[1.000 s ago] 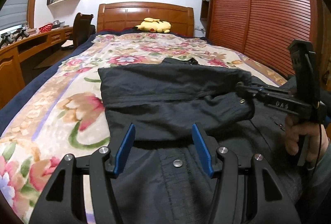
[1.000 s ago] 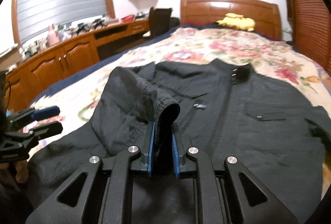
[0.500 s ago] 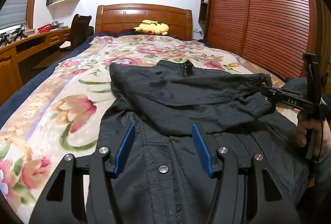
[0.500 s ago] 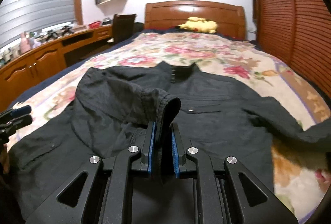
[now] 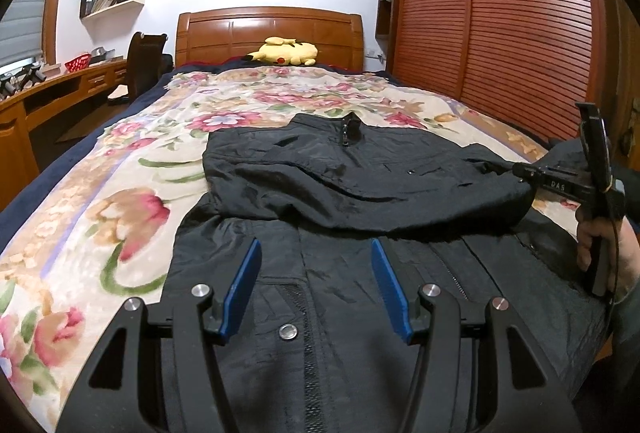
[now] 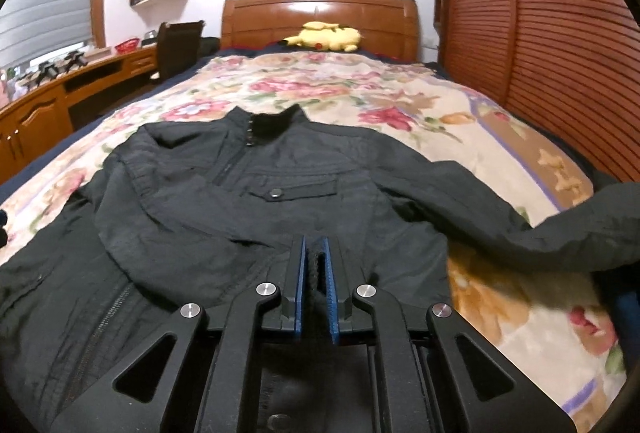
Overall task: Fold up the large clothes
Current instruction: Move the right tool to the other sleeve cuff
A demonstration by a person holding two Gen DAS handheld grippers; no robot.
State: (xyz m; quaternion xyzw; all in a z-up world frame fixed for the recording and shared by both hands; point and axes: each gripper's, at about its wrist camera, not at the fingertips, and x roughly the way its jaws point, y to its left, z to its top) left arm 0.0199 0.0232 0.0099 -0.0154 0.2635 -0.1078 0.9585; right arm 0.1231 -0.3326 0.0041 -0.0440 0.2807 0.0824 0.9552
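A black jacket (image 5: 352, 265) lies front-up on the flowered bedspread (image 5: 100, 201), collar towards the headboard. Its left sleeve (image 5: 360, 189) is folded across the chest. My right gripper (image 6: 314, 253) is shut on the cuff of that sleeve (image 6: 316, 265), low over the jacket's front; it also shows in the left wrist view (image 5: 520, 173) at the right. The jacket (image 6: 224, 201) fills the right wrist view, and its other sleeve (image 6: 520, 233) stretches out to the right. My left gripper (image 5: 316, 281) is open and empty above the jacket's lower front.
A yellow plush toy (image 5: 284, 53) lies by the wooden headboard (image 5: 268, 29). A slatted wooden wardrobe (image 5: 500, 25) runs along the right of the bed. A wooden desk (image 5: 48, 93) and a chair (image 5: 144, 65) stand to the left.
My right gripper has pulled the sleeve cuff across the jacket to the right and lowered it, so the sleeve lies flatter over the chest. My left gripper stayed open and drew back.
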